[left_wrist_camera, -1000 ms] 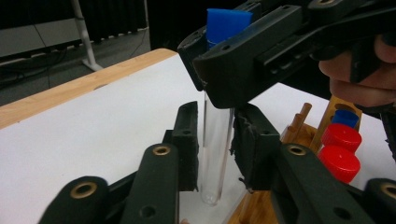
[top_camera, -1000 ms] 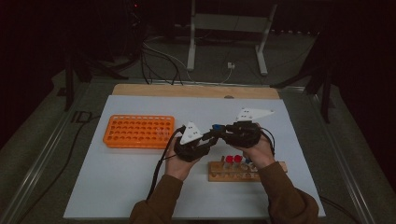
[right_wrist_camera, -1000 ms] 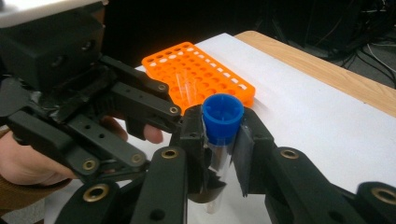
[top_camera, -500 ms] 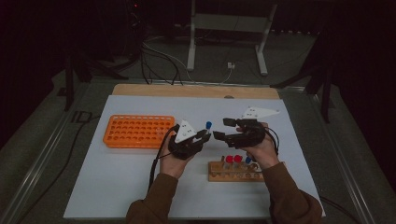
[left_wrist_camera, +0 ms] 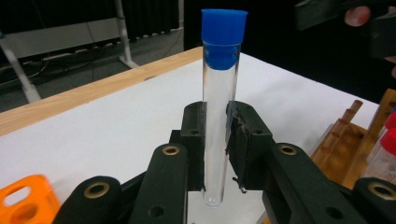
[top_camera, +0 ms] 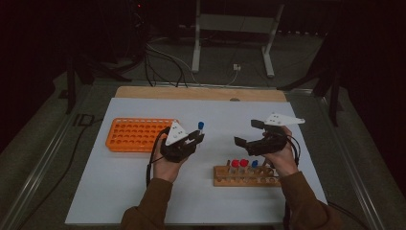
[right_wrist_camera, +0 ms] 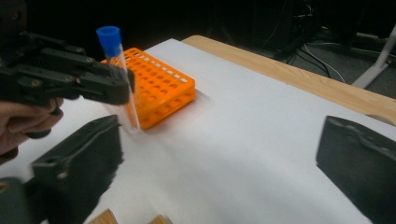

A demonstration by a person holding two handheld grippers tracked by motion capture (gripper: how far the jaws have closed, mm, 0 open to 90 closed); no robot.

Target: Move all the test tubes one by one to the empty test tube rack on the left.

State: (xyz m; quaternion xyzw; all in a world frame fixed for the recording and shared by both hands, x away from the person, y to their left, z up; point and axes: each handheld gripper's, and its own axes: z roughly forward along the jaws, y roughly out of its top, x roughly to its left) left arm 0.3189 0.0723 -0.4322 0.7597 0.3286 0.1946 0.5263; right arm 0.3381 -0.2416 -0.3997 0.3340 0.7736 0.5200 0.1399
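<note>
A clear test tube with a blue cap (left_wrist_camera: 217, 116) stands upright between the jaws of my left gripper (left_wrist_camera: 217, 140), which is shut on its lower half. In the high view the left gripper (top_camera: 195, 138) hovers over the white mat at centre, the tube's blue cap (top_camera: 201, 126) pointing up. My right gripper (top_camera: 248, 132) is a short way to the right, open and empty, above a wooden rack (top_camera: 246, 176). The right gripper (right_wrist_camera: 222, 135) has its jaws wide apart and faces the tube (right_wrist_camera: 122, 88).
An orange tube rack (top_camera: 136, 134) with several empty holes lies on the mat to the left. The wooden rack (left_wrist_camera: 355, 140) holds two red-capped tubes (top_camera: 239, 164) and a blue-capped one (top_camera: 254, 164). Bare white mat (top_camera: 230, 115) lies beyond the grippers, then a wooden table edge.
A second ago both grippers were close together at the blue-capped tube. They have drawn apart: the left went left with the tube, the right went right and stands open.
</note>
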